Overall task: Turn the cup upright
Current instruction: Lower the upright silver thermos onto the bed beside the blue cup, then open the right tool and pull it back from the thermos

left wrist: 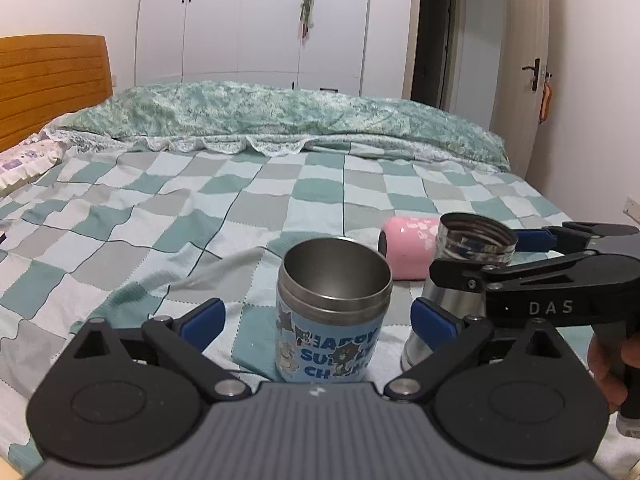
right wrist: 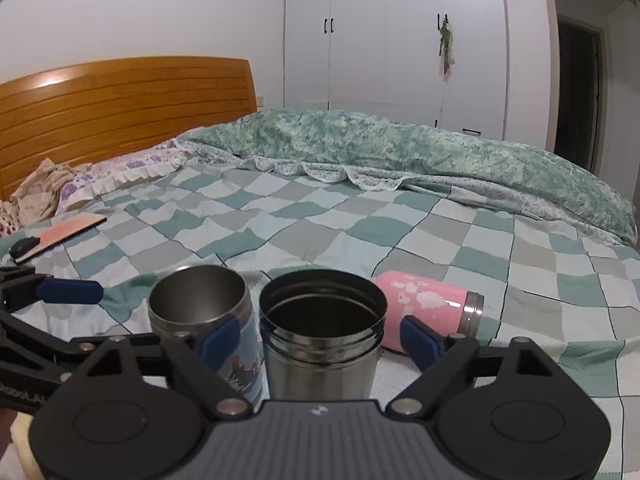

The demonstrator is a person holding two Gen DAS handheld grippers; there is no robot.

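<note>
A blue cartoon-print steel cup (left wrist: 330, 320) stands upright on the bed, mouth up, between the spread fingers of my left gripper (left wrist: 320, 320), which is open and not touching it. It also shows in the right wrist view (right wrist: 204, 312). A plain steel cup (right wrist: 320, 328) stands upright between the wide-open fingers of my right gripper (right wrist: 320, 336); it shows in the left wrist view (left wrist: 464, 264) too. A pink cup (right wrist: 428, 304) lies on its side behind them, also in the left wrist view (left wrist: 408, 248).
The cups rest on a teal and grey checked bedspread (left wrist: 200, 208). A rolled green duvet (left wrist: 280, 116) lies across the far side. A pink phone-like slab (right wrist: 60, 236) lies at left near pillows (right wrist: 100, 180). A wooden headboard (right wrist: 120, 108) and white wardrobes (right wrist: 392, 40) stand behind.
</note>
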